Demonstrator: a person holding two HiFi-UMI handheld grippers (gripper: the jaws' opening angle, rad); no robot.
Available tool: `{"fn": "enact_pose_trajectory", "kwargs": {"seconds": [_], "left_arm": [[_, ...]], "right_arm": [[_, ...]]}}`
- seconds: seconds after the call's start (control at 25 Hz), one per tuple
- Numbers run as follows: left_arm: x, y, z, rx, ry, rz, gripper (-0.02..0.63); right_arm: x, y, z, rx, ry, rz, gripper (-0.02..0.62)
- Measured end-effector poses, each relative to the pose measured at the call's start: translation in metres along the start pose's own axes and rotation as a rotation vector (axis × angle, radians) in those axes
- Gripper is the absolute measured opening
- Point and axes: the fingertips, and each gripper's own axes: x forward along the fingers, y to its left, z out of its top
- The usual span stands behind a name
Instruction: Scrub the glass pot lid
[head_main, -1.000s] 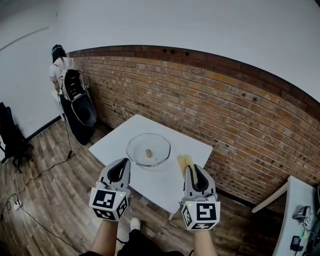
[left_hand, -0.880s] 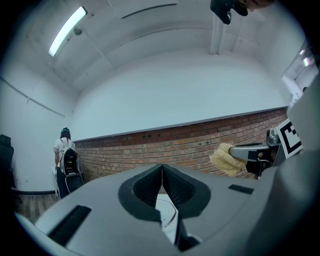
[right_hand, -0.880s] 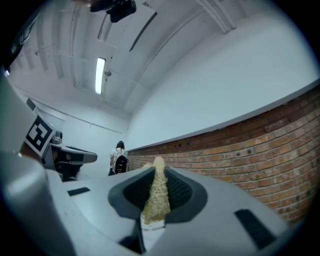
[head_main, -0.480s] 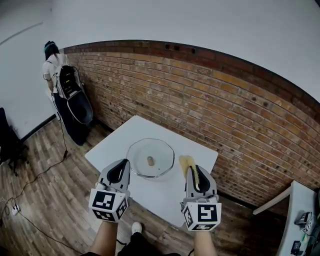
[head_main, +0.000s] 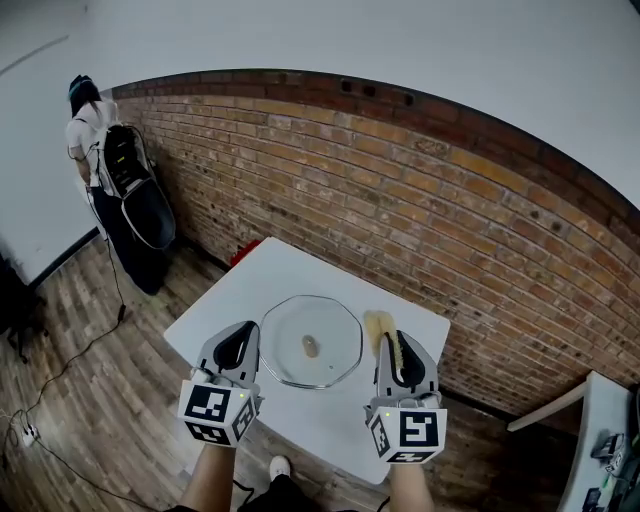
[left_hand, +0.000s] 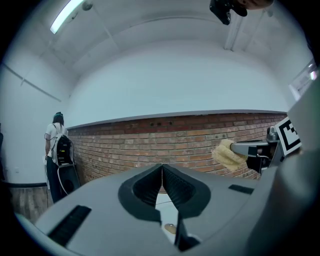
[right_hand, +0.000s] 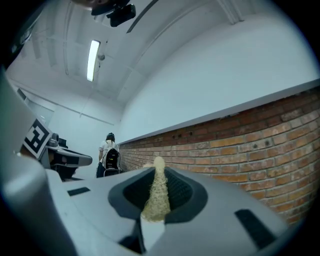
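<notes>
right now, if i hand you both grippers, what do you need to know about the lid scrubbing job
Left gripper: shut, empty, at the near side of the white table.
Right gripper: shut on the yellow fibrous scrubbing pad, also at the near side.
Round glass pot lid: flat on the table, ahead and between them, untouched.
Done: pad in grip.
Left: bring the pad down and scrub the lid.

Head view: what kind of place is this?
Probably a bare studio or lab, not a kitchen: brick wall, wood floor, one white table holding the glass pot lid.
</notes>
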Motion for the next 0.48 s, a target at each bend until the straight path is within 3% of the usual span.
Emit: {"fn": "enact_pose_trajectory", "kwargs": {"seconds": [0.48], "left_arm": [[0.083, 0.071, -0.021, -0.034, 0.034, -0.085, 0.011]], "right_arm": [[0.094, 0.019, -0.019, -0.016, 0.041, -0.076, 0.058]]}}
